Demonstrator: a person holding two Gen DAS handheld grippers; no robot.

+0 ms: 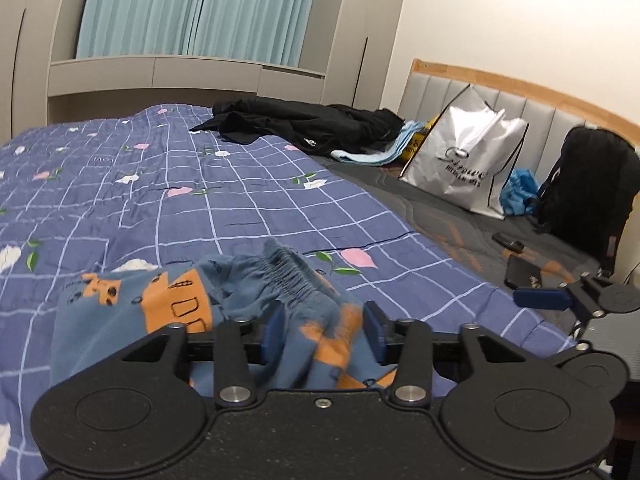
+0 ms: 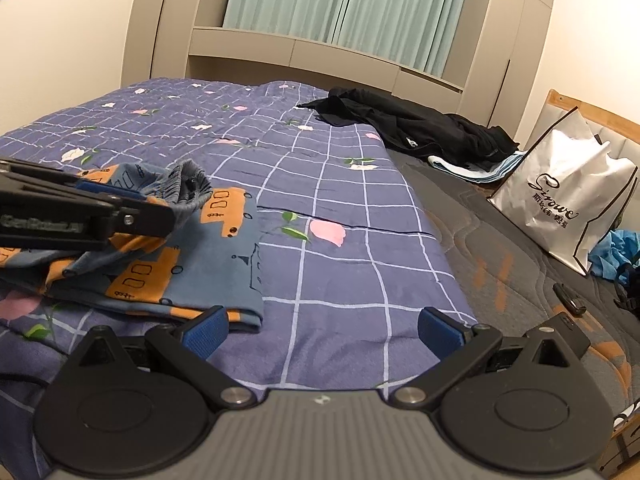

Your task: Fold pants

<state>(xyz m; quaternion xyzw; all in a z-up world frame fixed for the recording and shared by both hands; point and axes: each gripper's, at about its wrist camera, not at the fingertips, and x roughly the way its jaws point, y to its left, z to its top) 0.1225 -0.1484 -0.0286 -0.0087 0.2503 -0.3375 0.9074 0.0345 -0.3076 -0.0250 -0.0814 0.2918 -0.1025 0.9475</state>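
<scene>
**Op:** Left gripper (image 1: 323, 334) has its blue pads drawn in on a bunch of the pants (image 2: 168, 248), just below the gathered waistband (image 1: 286, 276). I read that as a real grip; the cloth fills the gap between the pads.

**Spotter:** And your right?

**Op:** Right gripper (image 2: 322, 330) is spread wide with nothing in it, low over the checked quilt (image 2: 340, 184). Only bedding shows between its fingers.

**Spotter:** Where do the pants lie from it?

**Op:** To its left. The waist end is lifted in the left tool, and the rest lies flat on the quilt with a hemmed edge (image 2: 244, 318) just beside my right gripper's left pad (image 2: 206, 334). The long axis looks to run from the raised waistband back toward me, roughly along the bed's near edge, though the bunching hides the exact line.

**Spotter:** So which tool takes the free end?

**Op:** The right, I'd say. It's empty and nearest that hem, so it needs a short sideways shift left. The risk, I think, is pinching quilt along with cloth.
</scene>
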